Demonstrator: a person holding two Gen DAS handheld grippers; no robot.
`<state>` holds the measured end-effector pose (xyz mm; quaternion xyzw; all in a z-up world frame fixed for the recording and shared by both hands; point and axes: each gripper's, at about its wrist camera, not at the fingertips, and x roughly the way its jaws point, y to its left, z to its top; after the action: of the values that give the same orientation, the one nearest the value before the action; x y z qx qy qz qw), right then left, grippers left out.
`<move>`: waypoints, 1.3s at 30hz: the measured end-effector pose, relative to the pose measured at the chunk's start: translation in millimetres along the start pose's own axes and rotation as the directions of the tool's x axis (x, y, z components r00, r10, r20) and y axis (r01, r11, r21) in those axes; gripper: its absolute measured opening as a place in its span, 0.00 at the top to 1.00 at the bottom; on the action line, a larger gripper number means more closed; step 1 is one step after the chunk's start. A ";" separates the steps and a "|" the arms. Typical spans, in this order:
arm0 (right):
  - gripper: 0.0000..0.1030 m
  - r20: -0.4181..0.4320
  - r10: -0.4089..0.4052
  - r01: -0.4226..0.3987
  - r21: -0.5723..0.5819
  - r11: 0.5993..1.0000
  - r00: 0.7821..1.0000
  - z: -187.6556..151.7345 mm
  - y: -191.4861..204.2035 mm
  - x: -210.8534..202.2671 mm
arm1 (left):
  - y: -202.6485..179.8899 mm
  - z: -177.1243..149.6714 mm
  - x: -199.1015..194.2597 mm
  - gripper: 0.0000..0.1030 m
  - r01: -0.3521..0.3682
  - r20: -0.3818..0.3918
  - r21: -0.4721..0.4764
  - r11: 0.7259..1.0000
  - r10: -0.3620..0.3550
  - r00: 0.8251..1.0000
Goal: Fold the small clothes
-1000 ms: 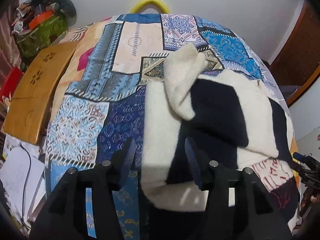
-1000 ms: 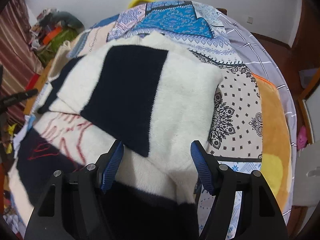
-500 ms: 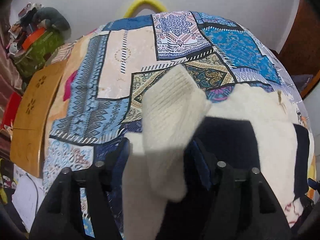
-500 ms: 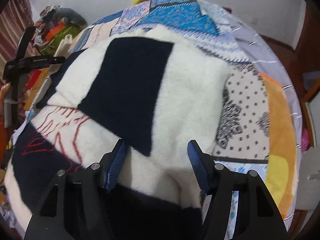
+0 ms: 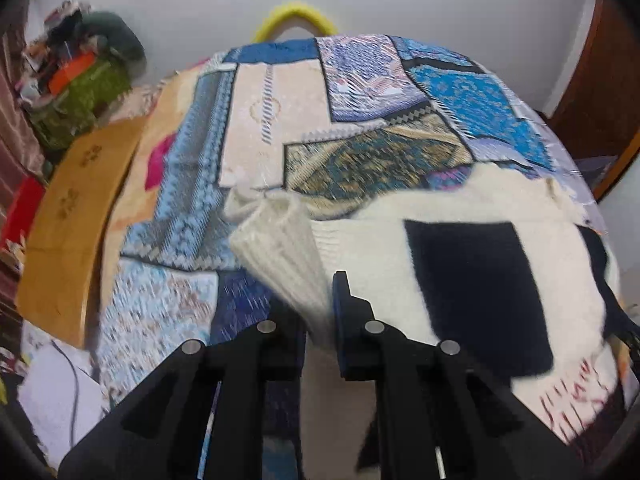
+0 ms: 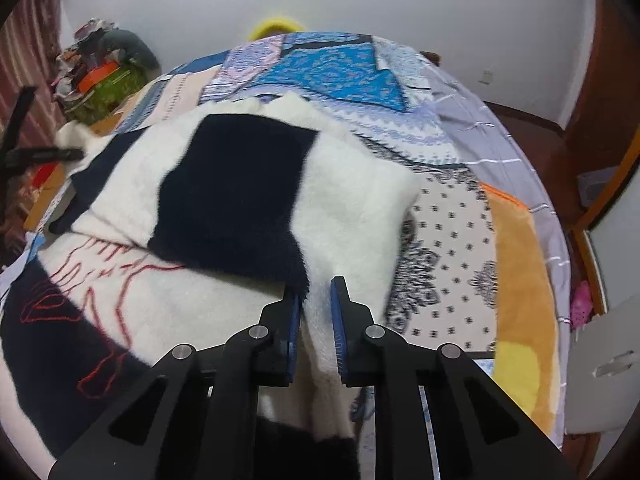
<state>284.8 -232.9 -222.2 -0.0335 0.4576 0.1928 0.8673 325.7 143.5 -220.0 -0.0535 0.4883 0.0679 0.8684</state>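
Note:
A fluffy white sweater with navy blocks and red stitching [image 6: 224, 208] lies on a patchwork bedspread [image 5: 360, 128]; it also shows in the left wrist view [image 5: 472, 280]. My left gripper [image 5: 316, 312] is shut on the sweater's ribbed white cuff [image 5: 284, 252], holding the sleeve off the bed at the sweater's left side. My right gripper [image 6: 316, 308] is shut on a white fold of the sweater's edge, next to a navy block, at the garment's right side. The left gripper also shows at the left edge of the right wrist view [image 6: 60, 154].
A wooden board [image 5: 72, 216] lies beside the bed on the left, with a pile of clutter [image 5: 80, 80] behind it. A yellow ring [image 5: 296, 16] stands at the far end of the bed. An orange blanket [image 6: 520, 280] and a white chair [image 6: 604, 364] are on the right.
Both grippers have closed on the sweater. The left one moved forward onto the folded sleeve, took its cuff and lifted it; the right one pinched the edge in front of it.

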 end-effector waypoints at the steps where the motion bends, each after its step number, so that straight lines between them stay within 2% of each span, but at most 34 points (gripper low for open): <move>1: 0.87 -0.004 -0.018 0.018 0.009 1.000 1.000 -0.3 -2.5 0.3 | 1.5 -6.8 -3.6 0.88 0.046 -0.017 -0.012 0.999 -0.046 0.999; 3: 0.87 -0.016 -0.036 0.037 0.045 0.998 0.999 -0.9 -11.3 1.6 | 4.0 -20.0 -10.4 0.87 0.096 -0.030 -0.035 0.995 -0.097 0.995; 5: 0.87 -0.037 -0.031 0.034 0.082 0.996 0.999 -2.2 -19.9 3.9 | 4.4 -30.0 -15.1 0.82 0.092 -0.031 -0.040 0.995 -0.093 0.995; 7: 0.87 -0.051 -0.018 0.024 0.109 0.994 0.999 -4.7 -26.5 3.9 | 8.3 -40.2 -19.2 0.82 0.080 -0.031 -0.044 0.996 -0.082 0.996; 10: 0.86 -0.055 -0.012 0.019 0.120 0.993 0.998 -7.3 -30.3 1.7 | 19.7 -53.5 -18.8 0.76 0.048 -0.048 -0.063 0.997 -0.051 0.998; 13: 0.79 -0.056 -0.017 0.023 0.122 0.992 0.998 -9.8 -31.6 -1.3 | 28.3 -62.3 -19.8 0.75 0.003 -0.058 -0.070 0.998 -0.007 0.998; 15: 0.79 -0.055 -0.011 0.017 0.128 0.992 0.998 -11.1 -32.3 -4.6 | 30.3 -68.1 -21.6 0.75 -0.040 -0.063 -0.054 0.998 0.037 0.997; 20: 0.79 -0.050 0.005 0.002 0.146 0.989 0.999 -12.1 -34.1 -15.3 | 36.2 -79.6 -26.3 0.75 -0.066 -0.077 -0.051 0.996 0.062 0.995; 23: 0.78 -0.044 0.050 -0.041 0.177 0.983 0.998 -12.1 -36.6 -24.9 | 36.5 -81.1 -31.8 0.71 -0.067 -0.070 -0.056 0.996 0.063 0.996; 24: 0.74 -0.034 0.060 -0.052 0.186 0.981 0.998 -11.6 -37.9 -29.4 | 35.9 -80.6 -34.4 0.71 -0.065 -0.064 -0.057 0.996 0.062 0.996; 25: 0.65 -0.023 0.063 -0.058 0.190 0.980 0.998 -10.7 -38.9 -33.5 | 35.0 -79.6 -36.7 0.69 -0.064 -0.058 -0.056 0.996 0.060 0.996; 27: 0.56 -0.001 0.053 -0.052 0.188 0.981 0.999 -6.2 -40.7 -38.9 | 32.3 -75.6 -39.0 0.62 -0.068 -0.048 -0.052 0.996 0.065 0.997; 29: 0.56 0.013 0.034 -0.036 0.177 0.983 0.999 1.3 -42.6 -39.7 | 30.2 -70.5 -40.7 0.54 -0.074 -0.029 -0.056 0.996 0.072 0.997; 33: 0.56 0.001 0.056 -0.055 0.187 0.981 0.998 17.9 -51.6 -25.9 | 26.3 -59.1 -38.4 0.54 -0.070 -0.013 -0.071 0.995 0.070 0.997; 39: 0.56 -0.051 0.111 -0.096 0.239 0.966 0.993 36.3 -65.7 16.5 | 29.1 -48.9 -19.1 0.54 -0.067 -0.038 -0.107 0.992 0.063 0.997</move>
<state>345.4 -280.1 -222.2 0.0875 0.5061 0.1808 0.8388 269.8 163.1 -229.7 -0.0858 0.5003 0.1218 0.8529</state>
